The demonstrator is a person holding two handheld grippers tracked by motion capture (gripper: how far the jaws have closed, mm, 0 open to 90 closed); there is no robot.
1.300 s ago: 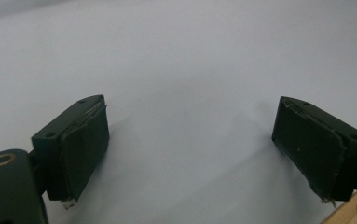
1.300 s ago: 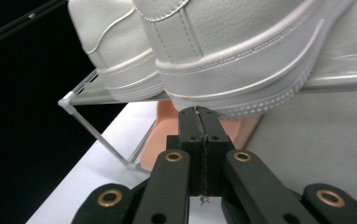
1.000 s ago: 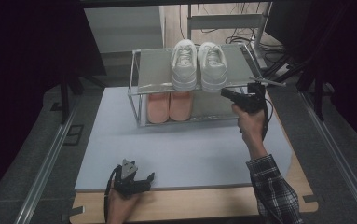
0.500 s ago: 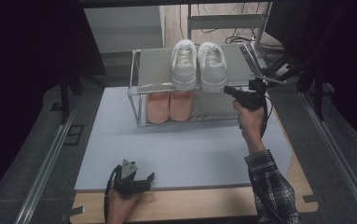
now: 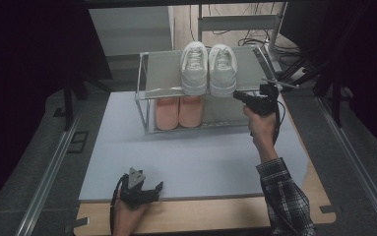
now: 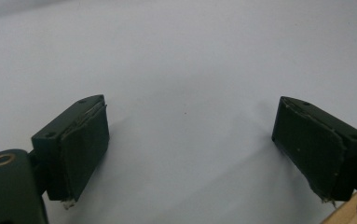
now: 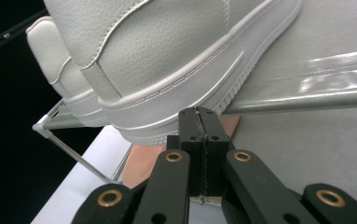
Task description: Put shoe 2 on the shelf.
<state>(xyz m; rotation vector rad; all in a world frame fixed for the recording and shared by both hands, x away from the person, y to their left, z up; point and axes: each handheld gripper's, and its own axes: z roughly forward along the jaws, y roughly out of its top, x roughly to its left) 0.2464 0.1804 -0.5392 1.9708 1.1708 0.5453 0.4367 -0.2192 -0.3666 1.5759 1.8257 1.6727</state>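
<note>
- I am at the step of working on the white shoes on the rack's upper shelf: my right gripper is at the heel of the right white shoe, at the front edge of the shelf.
- In the right gripper view the two jaws are pressed together with nothing between them, and their tips are just under the sole of the shoe's heel. I cannot tell if they touch it.
- I judge that this is a nudge or an adjustment of the shoe and not a grasp. The next move calls for a small, gentle push, or else for opening the jaws before I take the heel.
- My left gripper rests at the near edge of the grey mat, well apart from the rack. Its jaws are wide apart and hold nothing; in the left gripper view there is bare mat between them.
- Count: two white shoes, side by side on the upper shelf, the left one touching its partner.
- Two pink shoes on the lower shelf, also side by side.
- One rack with two shelves, one mat, two grippers.
</note>
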